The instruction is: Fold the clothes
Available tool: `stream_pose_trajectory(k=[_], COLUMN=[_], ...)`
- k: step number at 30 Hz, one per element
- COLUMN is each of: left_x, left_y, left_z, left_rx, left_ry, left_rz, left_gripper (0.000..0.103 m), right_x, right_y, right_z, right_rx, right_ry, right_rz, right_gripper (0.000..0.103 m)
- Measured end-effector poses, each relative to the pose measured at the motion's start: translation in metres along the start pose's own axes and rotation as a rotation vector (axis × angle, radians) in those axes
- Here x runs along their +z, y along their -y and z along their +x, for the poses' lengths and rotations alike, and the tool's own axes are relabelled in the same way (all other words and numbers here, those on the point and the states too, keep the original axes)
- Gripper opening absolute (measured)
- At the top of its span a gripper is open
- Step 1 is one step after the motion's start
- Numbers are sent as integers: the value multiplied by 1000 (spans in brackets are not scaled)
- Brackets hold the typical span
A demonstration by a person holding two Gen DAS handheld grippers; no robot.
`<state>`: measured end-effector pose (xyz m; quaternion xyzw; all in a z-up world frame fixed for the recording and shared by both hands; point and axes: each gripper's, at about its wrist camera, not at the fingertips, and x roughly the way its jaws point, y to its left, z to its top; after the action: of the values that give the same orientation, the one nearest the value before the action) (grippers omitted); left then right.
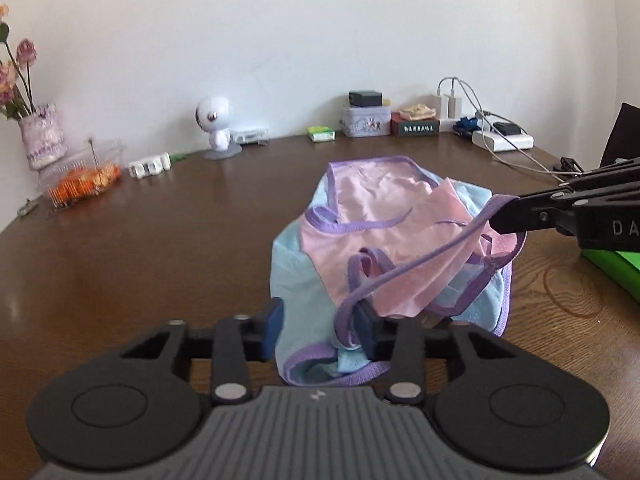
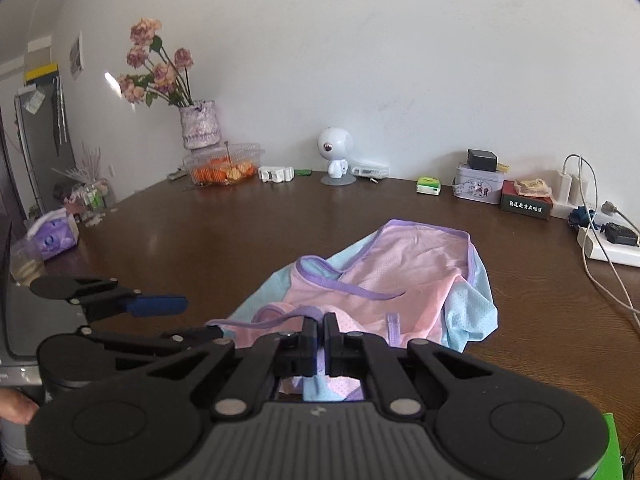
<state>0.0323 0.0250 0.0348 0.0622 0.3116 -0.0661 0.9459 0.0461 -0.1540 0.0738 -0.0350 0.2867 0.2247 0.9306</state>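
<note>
Garment (image 1: 384,216), pink/blue w/ purple trim: heaped on brown counter (image 1: 160,240). Right tongs (image 2: 321,326): closed on trim. Left tongs (image 1: 320,320): wide apart, garment edge lying betw. fingers.

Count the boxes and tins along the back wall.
2: a pale tin under a small black block, and a dark box immediately right. Others may be hidden.
</note>
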Motion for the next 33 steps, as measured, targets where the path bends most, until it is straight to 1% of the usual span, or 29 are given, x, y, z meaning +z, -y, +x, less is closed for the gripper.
stream_pose_trajectory(k=[1, 2, 4, 5, 6, 10, 12, 14, 16, 17, 18, 19, 24, 26, 28, 30, 33], left_x=[-2, -3, -2, -1, 1, 8, 10, 12, 16, 18, 19, 19, 18, 21, 24, 26, 26], left_y=[-2, -3, -5, -6, -6, -4, -6, -8, -9, -10, -11, -13, -24, -26, -25, -23, -16], left_z=[2, 3, 0, -3, -6, -14, -18, -23, -28, -30, -32, -36, -63, -81, -105, -126, -144], left_rx=[-4, -3, 5, 3, 4, 3, -1, 5, 25, 35, 42, 42, 16, 9, -4, -12, 2], left_ry=[-8, -10, 14, 28, 41, 75, 91, 113, 132, 138, 143, 150, 185, 215, 259, 303, 318], left_rz=[-14, -25, -37, -44, -49, -47, -64, -85, -91, -90, -94, -110, -171, -175, -182, -183, -165], left_gripper=[7, 7, 4, 4, 3, 3, 3, 3, 3, 3, 3, 3, 3, 3, 2, 2, 2], right_x=[-4, -8, -17, -21, -25, -35, -38, -42, -46, -45, -40, -34, 19, 40, 57, 63, 65], right_y=[0, 0, -1, -3, -5, -7, -6, -5, -5, -6, -6, -7, -24, -32, -42, -51, -62], right_z=[7, 14, 26, 28, 27, 16, 13, 15, 16, 16, 14, 10, -32, -53, -80, -94, -108], right_rx=[-44, -98, -210, -271, -301, -276, -267, -229, -181, -155, -145, -141, -159, -159, -143, -158, -177], right_ry=[-24, -52, -99, -110, -111, -91, -73, -69, -72, -70, -65, -52, 61, 112, 171, 202, 218], right_rz=[-22, -45, -90, -113, -124, -61, -12, 38, 55, 45, 30, 5, -230, -315, -368, -409, -455], right_gripper=[3, 5, 10, 17, 25, 30, 38, 38, 33, 13, 0, 3, 2, 2, 2, 2, 2])
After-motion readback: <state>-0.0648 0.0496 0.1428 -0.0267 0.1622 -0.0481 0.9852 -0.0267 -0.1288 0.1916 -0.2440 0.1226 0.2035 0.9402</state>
